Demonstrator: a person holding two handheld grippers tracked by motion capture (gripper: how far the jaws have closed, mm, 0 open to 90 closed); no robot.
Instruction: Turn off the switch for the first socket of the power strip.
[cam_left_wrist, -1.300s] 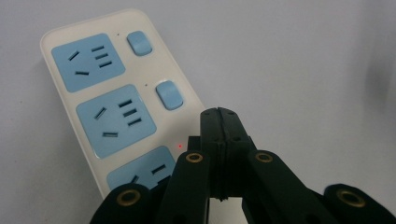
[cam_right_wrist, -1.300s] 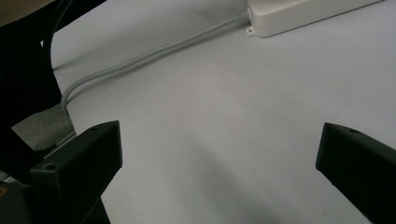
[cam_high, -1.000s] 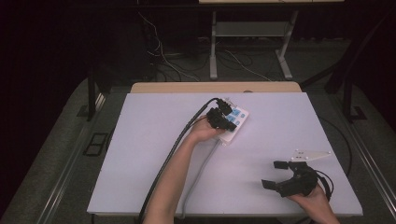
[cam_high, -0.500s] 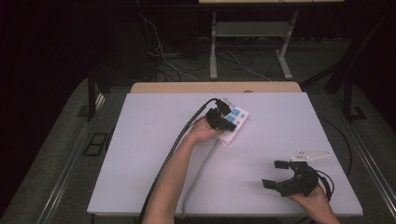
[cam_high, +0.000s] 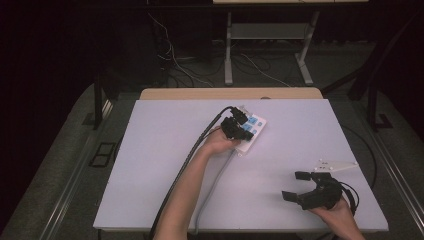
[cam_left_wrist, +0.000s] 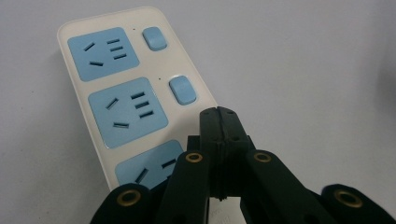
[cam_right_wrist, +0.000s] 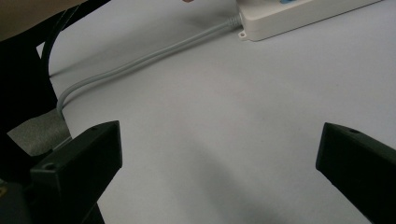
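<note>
My left gripper (cam_left_wrist: 218, 112), jaws pressed together, hovered over the power strip (cam_high: 251, 131) near the table's twelve o'clock; pushing off-centre could slide it. My right gripper (cam_high: 297, 186) sat spread.

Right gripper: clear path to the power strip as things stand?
Probably yes. The right gripper stands open over bare table, nothing between it and the power strip. The left gripper, shut, sits over the strip's near end, so the far end looks freer.
</note>
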